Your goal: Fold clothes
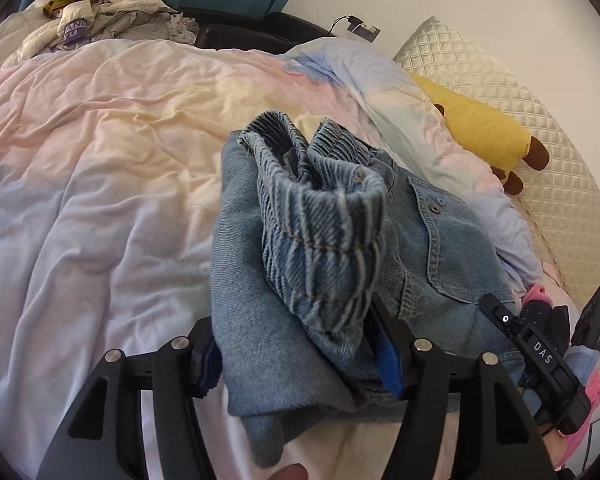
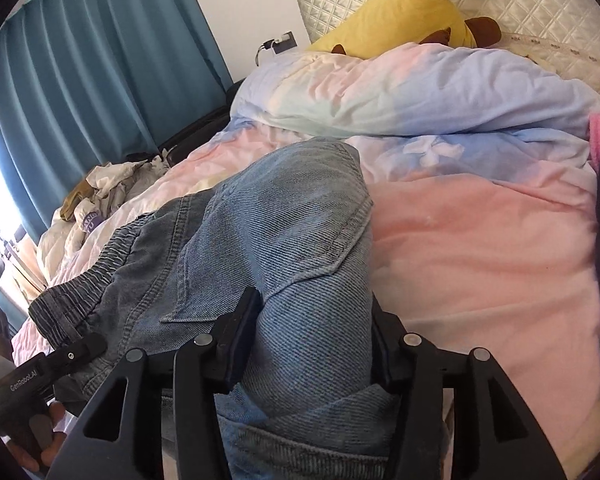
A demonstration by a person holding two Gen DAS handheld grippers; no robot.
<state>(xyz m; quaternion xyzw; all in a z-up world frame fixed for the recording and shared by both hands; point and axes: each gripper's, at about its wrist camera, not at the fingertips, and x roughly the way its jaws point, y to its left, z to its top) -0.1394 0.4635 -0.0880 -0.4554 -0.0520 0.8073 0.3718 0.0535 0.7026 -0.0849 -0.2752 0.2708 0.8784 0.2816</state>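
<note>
The jeans (image 1: 328, 240) lie bunched on the bed, on the pastel duvet (image 1: 100, 140), at its near edge and slightly right of centre in the left wrist view. Their ribbed elastic waistband is rolled up on top of the heap, and a buttoned pocket flap shows just to its right.

The left claw (image 1: 300, 356) points down at the near end of that heap. Its jaws stand at a middling width and a thick fold of denim fills the gap between them, touching the blue pads on both sides. The right claw (image 2: 312, 344) comes in just to the right, its jaws also about half apart, with a rounded roll of denim wedged between the two black fingers and lying against both. The cloth covers the fingertips in both views, so I cannot tell whether either claw's pads are pressing the denim or only flanking it.

In the right wrist view a hand (image 2: 40, 448) grips the handle of the left claw at the near left, beside the waistband.

At the far left of the bed sits a loose pile of pale clothes (image 1: 100, 20), well apart from the jeans. A yellow plush toy (image 1: 484, 136) lies at the far right against a quilted cream headboard (image 1: 560, 200), and a teal curtain (image 2: 80, 60) hangs behind the far left side
</note>
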